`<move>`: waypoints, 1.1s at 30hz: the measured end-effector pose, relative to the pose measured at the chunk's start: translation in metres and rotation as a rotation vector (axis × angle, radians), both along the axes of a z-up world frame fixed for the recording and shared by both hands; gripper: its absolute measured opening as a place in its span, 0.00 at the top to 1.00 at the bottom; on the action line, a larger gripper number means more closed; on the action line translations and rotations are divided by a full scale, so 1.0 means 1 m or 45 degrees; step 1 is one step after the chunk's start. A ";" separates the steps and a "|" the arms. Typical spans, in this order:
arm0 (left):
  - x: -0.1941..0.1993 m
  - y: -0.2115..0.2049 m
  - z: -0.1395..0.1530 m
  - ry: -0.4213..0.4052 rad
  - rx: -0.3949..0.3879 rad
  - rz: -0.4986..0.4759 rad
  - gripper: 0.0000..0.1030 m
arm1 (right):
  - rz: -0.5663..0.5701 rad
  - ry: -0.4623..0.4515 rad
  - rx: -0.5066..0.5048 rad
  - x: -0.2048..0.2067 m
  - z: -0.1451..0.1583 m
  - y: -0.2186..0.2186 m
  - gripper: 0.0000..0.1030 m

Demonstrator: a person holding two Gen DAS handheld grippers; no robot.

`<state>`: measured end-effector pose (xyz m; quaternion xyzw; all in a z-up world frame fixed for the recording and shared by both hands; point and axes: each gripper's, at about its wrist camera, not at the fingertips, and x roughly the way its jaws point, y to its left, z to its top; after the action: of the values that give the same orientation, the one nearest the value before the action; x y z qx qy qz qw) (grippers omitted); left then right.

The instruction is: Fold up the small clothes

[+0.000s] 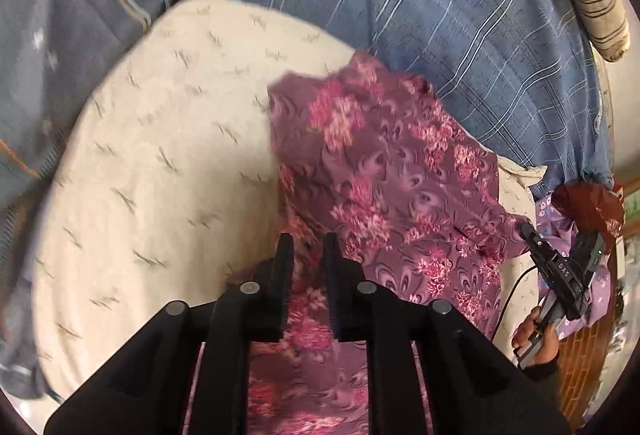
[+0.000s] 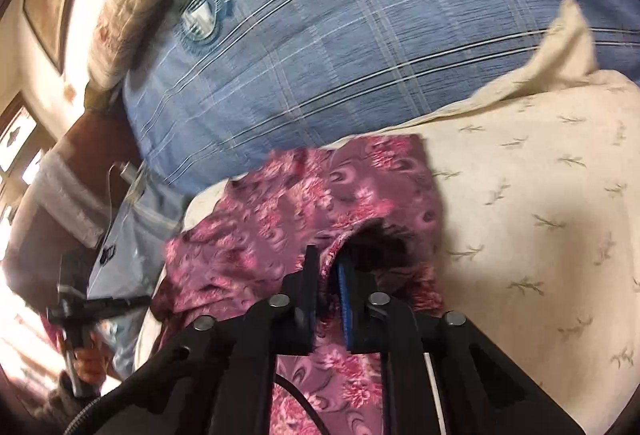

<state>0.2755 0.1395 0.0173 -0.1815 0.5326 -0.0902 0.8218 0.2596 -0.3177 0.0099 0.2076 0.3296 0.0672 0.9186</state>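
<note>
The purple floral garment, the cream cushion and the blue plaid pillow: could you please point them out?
purple floral garment (image 1: 384, 171), left wrist view, middle of its spread cloth.
cream cushion (image 1: 160, 175), left wrist view, bare top surface.
blue plaid pillow (image 2: 340, 47), right wrist view, centre of its face.

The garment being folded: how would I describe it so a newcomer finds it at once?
Start at the big blue plaid pillow, then drop to the cream cushion printed with small sprigs, in front of it. The garment lies crumpled on that cushion: the only mauve cloth with pink flower clusters, unlike the plain lilac cloth at the cushion's edge.
</note>
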 end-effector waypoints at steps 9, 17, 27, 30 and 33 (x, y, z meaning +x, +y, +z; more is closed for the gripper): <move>0.079 -0.031 -0.038 0.165 0.072 -0.130 0.72 | 0.053 0.112 -0.117 0.026 -0.021 0.011 0.94; 0.147 -0.054 -0.016 0.071 0.229 -0.025 0.91 | -0.125 -0.107 0.231 0.038 0.022 -0.047 0.94; 0.138 -0.041 -0.018 0.054 0.217 -0.060 0.87 | -0.304 0.148 0.165 0.078 -0.020 -0.061 0.72; 0.108 -0.049 -0.010 -0.012 0.190 -0.132 0.75 | -0.305 0.038 0.225 0.052 -0.005 -0.062 0.62; 0.081 -0.062 -0.027 -0.001 0.197 -0.171 0.62 | -0.227 -0.037 0.225 0.030 -0.003 -0.052 0.61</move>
<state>0.3563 0.0779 -0.0096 -0.0814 0.5486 -0.1037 0.8256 0.2893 -0.3701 0.0067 0.3151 0.2892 0.0170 0.9038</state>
